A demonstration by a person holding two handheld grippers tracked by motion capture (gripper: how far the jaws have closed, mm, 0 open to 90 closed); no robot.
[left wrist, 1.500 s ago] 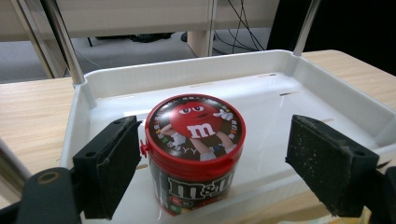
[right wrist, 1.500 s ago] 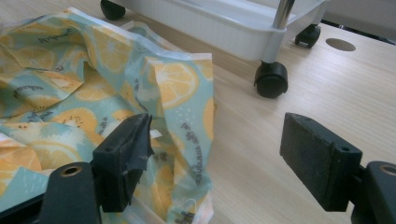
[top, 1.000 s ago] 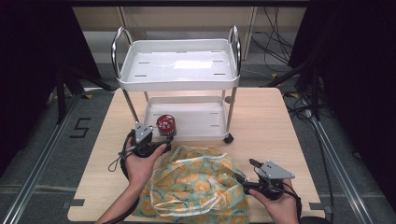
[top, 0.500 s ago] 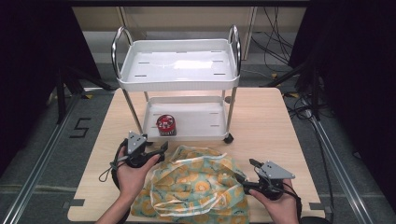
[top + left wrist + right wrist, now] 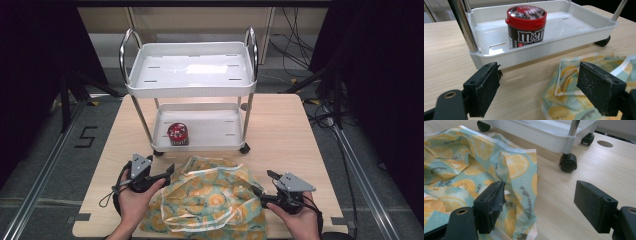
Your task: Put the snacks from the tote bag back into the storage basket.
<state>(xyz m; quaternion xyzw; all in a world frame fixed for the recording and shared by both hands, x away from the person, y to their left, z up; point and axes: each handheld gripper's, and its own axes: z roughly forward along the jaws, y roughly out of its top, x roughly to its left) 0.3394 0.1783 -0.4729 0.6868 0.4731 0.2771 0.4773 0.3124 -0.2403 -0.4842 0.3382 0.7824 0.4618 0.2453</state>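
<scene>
Nearest me, the bag [image 5: 207, 202], printed with orange slices on teal, lies crumpled on the tabletop [image 5: 295, 130] between my two hands. My left claw [image 5: 167, 172] sits just off the bag's left edge, jaws spread wide with nothing between them; in the left gripper view its right jaw stands over the bag's rim [image 5: 584, 82] and its left jaw over bare wood. My right claw [image 5: 265, 185] is at the bag's right edge, also wide open and holding nothing. In the right gripper view its left jaw is against a raised fold of the bag [image 5: 516, 167]; I cannot tell whether it presses the fold. The other jaw is over bare tabletop.

Beyond the bag stands the white cart [image 5: 190, 90], two trays on chrome posts, on black castors [image 5: 567, 162]. Its front castors are near the bag's far edge. The lower tray [image 5: 564, 41] holds an M&M's tub [image 5: 526, 26], upright, red lid on, toward the tray's left front. The top tray [image 5: 150, 90] is farther back and higher.
</scene>
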